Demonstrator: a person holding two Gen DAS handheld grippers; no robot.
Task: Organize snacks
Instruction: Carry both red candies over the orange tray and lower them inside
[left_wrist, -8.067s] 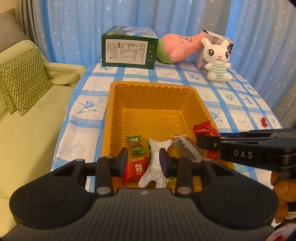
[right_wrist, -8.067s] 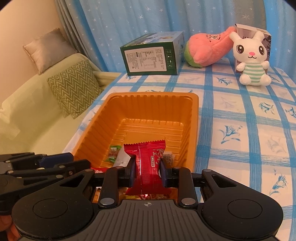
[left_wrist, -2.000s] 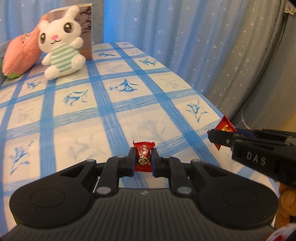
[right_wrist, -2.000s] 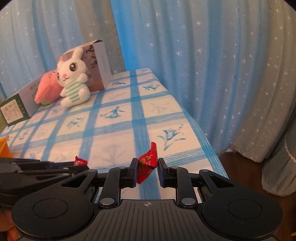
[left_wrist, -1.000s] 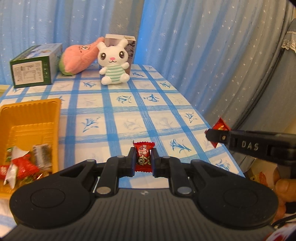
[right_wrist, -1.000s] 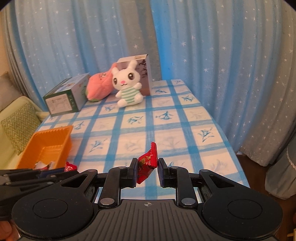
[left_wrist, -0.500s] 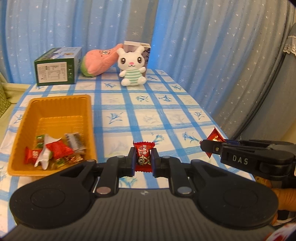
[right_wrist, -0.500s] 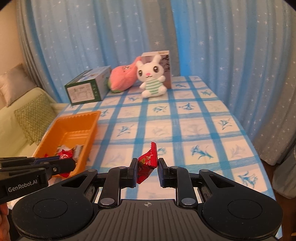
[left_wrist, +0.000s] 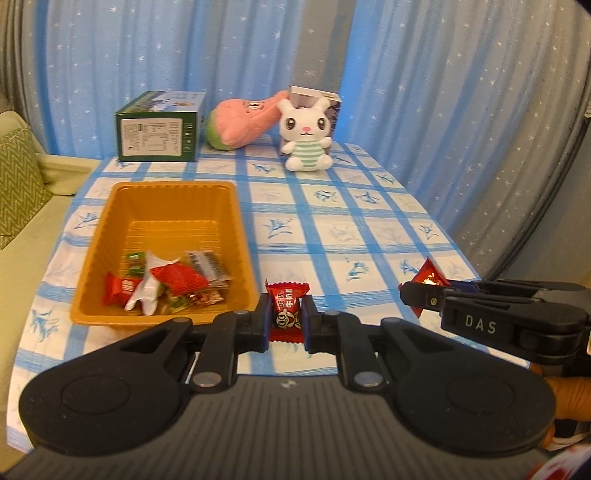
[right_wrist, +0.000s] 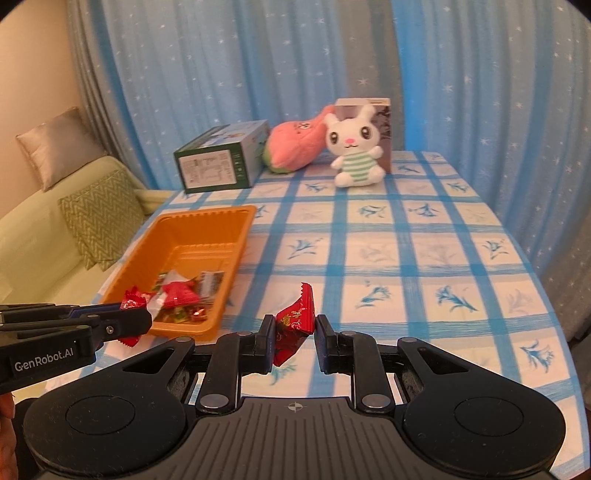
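Snacks: left tool (left_wrist: 287, 320) clamps red candy (left_wrist: 287, 309), right tool (right_wrist: 294, 338) clamps red wrapper (right_wrist: 293, 320); both angled downward.

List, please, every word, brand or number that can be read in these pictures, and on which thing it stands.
"DAS": side of the right gripper.
"GenRobot.AI": side of the left gripper.
"QQ": wrapper of the red candy in the left gripper; its other characters are too blurred.
Green box: printed label too small to read.
Second red candy: gold print unreadable.

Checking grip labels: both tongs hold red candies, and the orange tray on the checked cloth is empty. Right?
Not quite: the orange tray already holds several wrapped snacks, as the left wrist view shows. Both the left tongs and right tongs do hold red candies.
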